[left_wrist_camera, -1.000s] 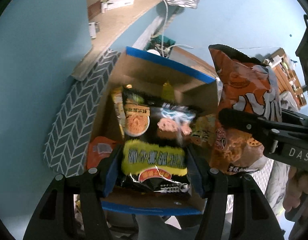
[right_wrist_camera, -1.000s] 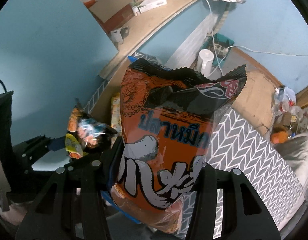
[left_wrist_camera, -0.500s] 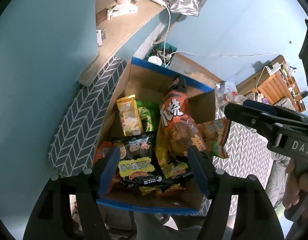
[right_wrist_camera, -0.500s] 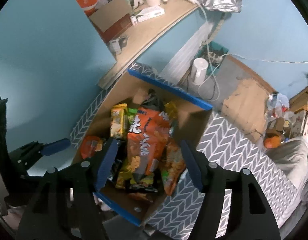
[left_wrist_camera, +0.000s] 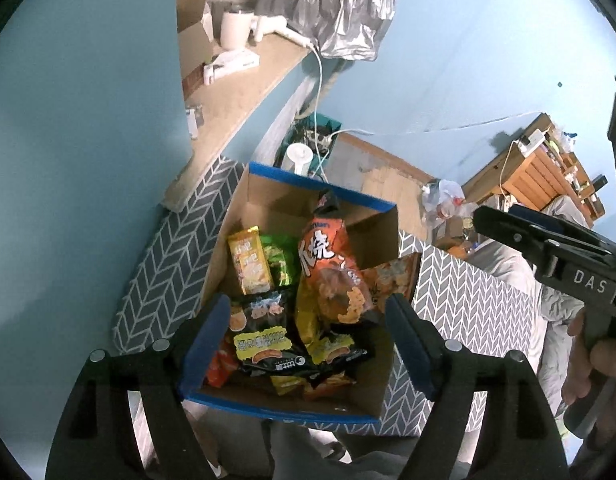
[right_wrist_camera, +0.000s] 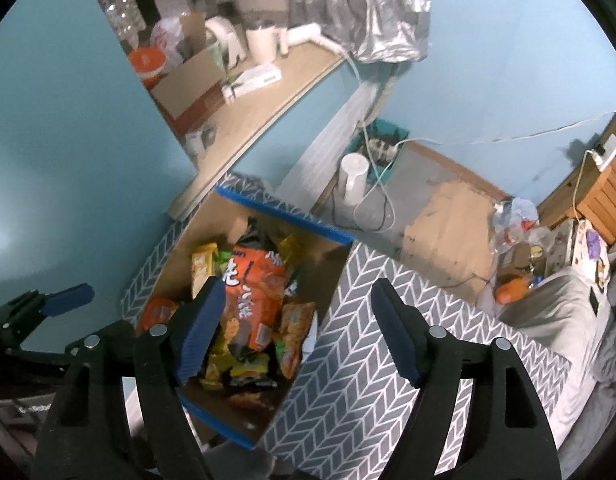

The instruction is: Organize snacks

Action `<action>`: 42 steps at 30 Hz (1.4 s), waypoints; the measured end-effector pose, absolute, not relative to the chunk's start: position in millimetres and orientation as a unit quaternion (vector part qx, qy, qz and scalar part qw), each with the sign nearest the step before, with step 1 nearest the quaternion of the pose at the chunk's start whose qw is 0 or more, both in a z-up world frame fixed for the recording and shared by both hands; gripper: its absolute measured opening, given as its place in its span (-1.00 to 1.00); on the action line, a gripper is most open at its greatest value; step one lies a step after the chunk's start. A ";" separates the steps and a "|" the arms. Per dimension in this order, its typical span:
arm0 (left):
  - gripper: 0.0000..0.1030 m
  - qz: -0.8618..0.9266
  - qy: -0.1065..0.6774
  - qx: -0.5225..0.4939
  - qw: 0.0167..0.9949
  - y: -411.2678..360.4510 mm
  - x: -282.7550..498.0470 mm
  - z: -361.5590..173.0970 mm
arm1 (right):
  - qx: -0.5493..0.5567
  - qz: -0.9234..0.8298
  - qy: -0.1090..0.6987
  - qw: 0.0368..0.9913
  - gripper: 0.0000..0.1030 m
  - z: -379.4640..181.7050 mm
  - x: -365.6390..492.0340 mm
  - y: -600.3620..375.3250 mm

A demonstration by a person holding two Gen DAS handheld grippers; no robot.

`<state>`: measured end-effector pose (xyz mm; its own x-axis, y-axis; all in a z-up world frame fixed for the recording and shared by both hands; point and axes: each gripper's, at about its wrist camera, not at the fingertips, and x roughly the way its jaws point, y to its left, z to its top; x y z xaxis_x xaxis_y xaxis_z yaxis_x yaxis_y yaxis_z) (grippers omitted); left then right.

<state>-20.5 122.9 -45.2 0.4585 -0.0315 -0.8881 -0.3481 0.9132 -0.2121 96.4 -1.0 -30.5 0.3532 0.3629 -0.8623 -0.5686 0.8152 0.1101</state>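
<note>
Both grippers were held above the cardboard box [left_wrist_camera: 372, 236], pointed downward at it: the left gripper [left_wrist_camera: 308, 340] was positioned over the box's near end with its blue-padded jaws spread wide and nothing gripped, and the right gripper [right_wrist_camera: 295, 328] was likewise released and empty, its jaws straddling the box's right wall and the chevron-patterned cloth [right_wrist_camera: 372, 360]. The snacks were found inside the box, where the orange snack bag [left_wrist_camera: 328, 264] was laid on top of the pile, beside the yellow packet [left_wrist_camera: 249, 266] and the black packet [left_wrist_camera: 263, 340].
</note>
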 end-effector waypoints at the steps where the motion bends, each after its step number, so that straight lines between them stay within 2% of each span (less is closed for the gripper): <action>1: 0.59 0.096 0.507 -0.183 0.837 122.5 -21.1 -40.4 | -0.102 0.283 0.489 0.819 0.47 -27.9 95.9 -3.4; 4: 0.69 0.100 0.497 -0.172 0.845 120.5 -22.5 -28.8 | -0.097 0.277 0.480 0.827 0.47 -19.5 93.9 -9.8; 13: 0.70 0.096 0.486 -0.141 0.857 111.4 -23.3 -5.6 | -0.080 0.267 0.468 0.838 0.48 -5.5 83.9 -28.3; 17: 0.82 0.096 0.482 -0.129 0.861 106.3 -23.3 0.6 | -0.071 0.258 0.467 0.843 0.48 -3.5 80.1 -36.7; 42: 0.85 0.111 0.485 -0.113 0.860 95.1 -27.4 14.7 | -0.051 0.232 0.469 0.850 0.48 -2.6 74.0 -56.1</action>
<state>-27.4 95.1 14.7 0.5045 0.0808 -0.8596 -0.3007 0.9497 -0.0872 74.0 -56.1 -2.6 0.4518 0.3465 -0.8221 -0.4425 0.8872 0.1307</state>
